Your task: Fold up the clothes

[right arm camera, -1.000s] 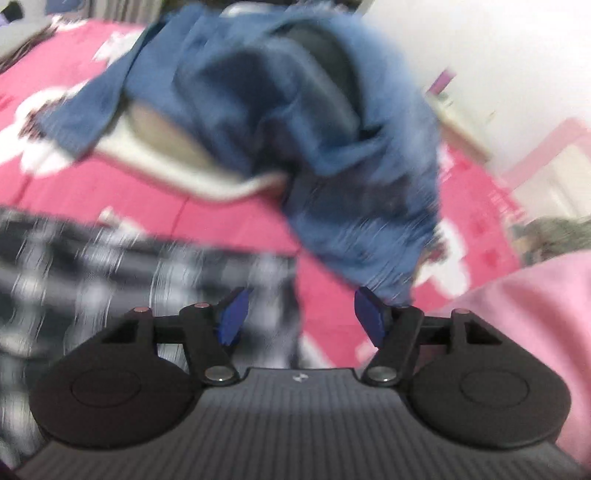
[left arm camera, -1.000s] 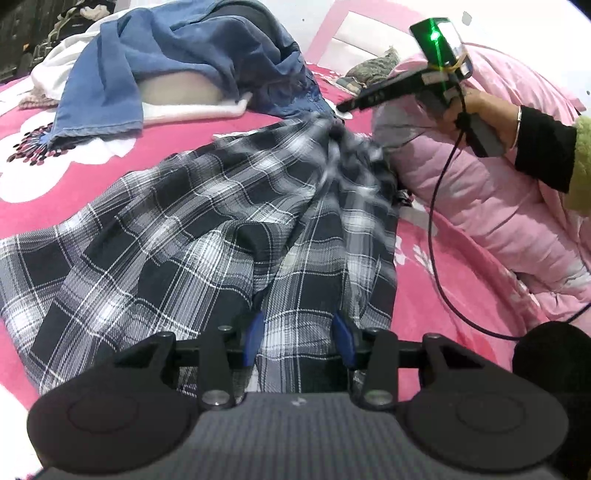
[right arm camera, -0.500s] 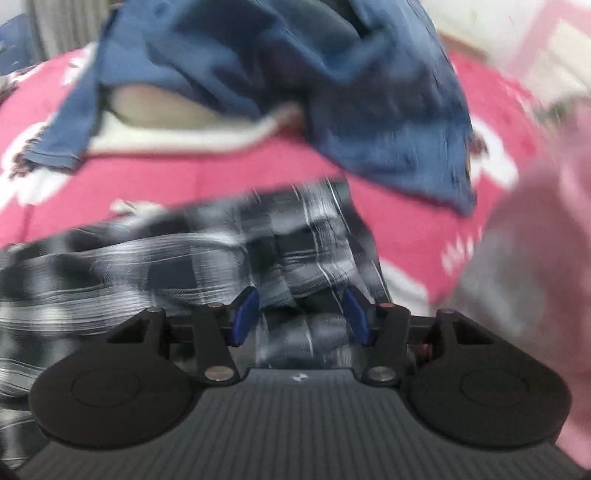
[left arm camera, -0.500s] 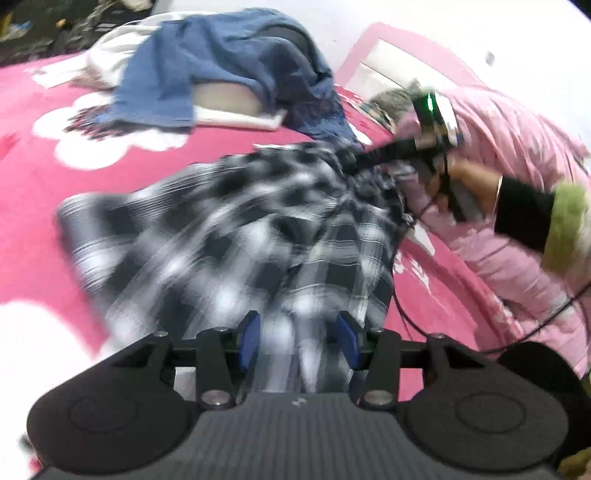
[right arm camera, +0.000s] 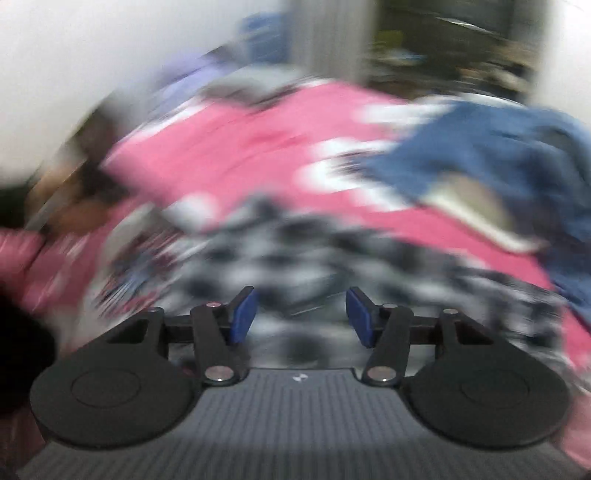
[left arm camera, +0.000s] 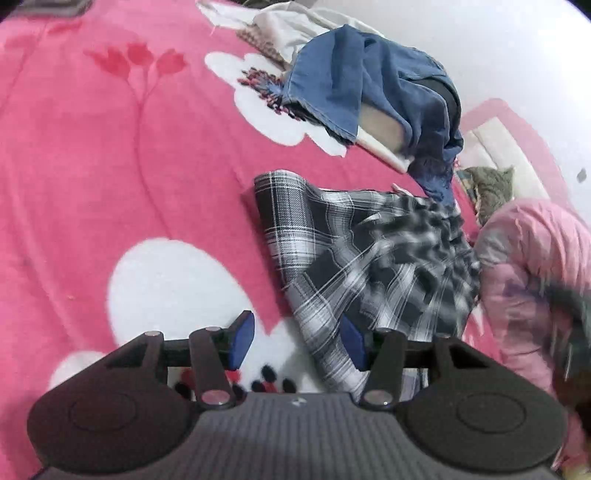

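A black-and-white plaid garment (left arm camera: 354,258) lies bunched on the pink flowered blanket (left arm camera: 110,166), one edge turned over at its far left. My left gripper (left arm camera: 297,343) hovers at the garment's near corner. Its jaws are opening: a strip of plaid runs past the right pad, the left pad stands apart over bare blanket, and nothing is clamped. The right wrist view is badly blurred. There my right gripper (right arm camera: 301,319) is over the same plaid garment (right arm camera: 314,258) with its jaws opening, and no cloth shows pinched between the blue pads.
A blue denim garment (left arm camera: 369,85) is heaped at the back over pale clothes (left arm camera: 280,26). The same denim garment (right arm camera: 480,155) shows at the right of the right wrist view. A pink padded jacket (left arm camera: 535,258) lies to the right, where a blurred dark sleeve (left arm camera: 569,332) crosses it.
The plaid garment, spread wide before, is now gathered into a narrower heap to the right. My left jaws have widened off the cloth. The right wrist view has swung fast to the left.
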Available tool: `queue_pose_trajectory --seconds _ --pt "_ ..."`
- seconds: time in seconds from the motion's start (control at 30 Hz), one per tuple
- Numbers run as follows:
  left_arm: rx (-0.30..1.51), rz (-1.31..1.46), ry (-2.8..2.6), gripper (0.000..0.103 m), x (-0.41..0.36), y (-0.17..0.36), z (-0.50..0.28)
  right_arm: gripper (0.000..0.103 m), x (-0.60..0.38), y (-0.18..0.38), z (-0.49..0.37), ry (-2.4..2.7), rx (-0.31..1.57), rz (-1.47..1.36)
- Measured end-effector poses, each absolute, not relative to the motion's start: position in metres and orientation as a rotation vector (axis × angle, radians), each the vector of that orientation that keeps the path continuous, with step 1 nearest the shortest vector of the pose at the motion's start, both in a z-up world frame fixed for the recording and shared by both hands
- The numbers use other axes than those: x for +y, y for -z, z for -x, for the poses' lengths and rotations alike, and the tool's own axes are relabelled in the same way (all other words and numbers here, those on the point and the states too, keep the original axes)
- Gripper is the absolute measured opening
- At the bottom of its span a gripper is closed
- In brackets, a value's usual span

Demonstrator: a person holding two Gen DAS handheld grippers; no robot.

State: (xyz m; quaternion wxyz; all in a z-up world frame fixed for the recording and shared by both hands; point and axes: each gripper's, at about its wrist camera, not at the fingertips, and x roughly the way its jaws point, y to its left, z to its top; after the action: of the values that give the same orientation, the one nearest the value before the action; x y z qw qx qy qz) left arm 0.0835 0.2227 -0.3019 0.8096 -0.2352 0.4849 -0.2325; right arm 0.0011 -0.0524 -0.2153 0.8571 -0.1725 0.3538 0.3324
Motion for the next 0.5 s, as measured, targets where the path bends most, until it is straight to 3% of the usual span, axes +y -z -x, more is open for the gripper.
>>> queue_pose_trajectory --seconds 0.17,0.33,0.5 --pt "1.018 0.491 0.49 0.044 0.212 0.306 -0.09 0.057 0.012 0.254 0.062 -0.846 0.691 0.763" --pt "1.007 0.527 0.469 0.038 0.212 0.309 -0.099 0.058 0.029 0.252 0.071 -0.793 0.701 0.697" --pt "1.021 0.558 0.44 0.025 0.207 0.317 -0.118 0.085 0.055 0.274 0.085 -0.736 0.555 0.877"
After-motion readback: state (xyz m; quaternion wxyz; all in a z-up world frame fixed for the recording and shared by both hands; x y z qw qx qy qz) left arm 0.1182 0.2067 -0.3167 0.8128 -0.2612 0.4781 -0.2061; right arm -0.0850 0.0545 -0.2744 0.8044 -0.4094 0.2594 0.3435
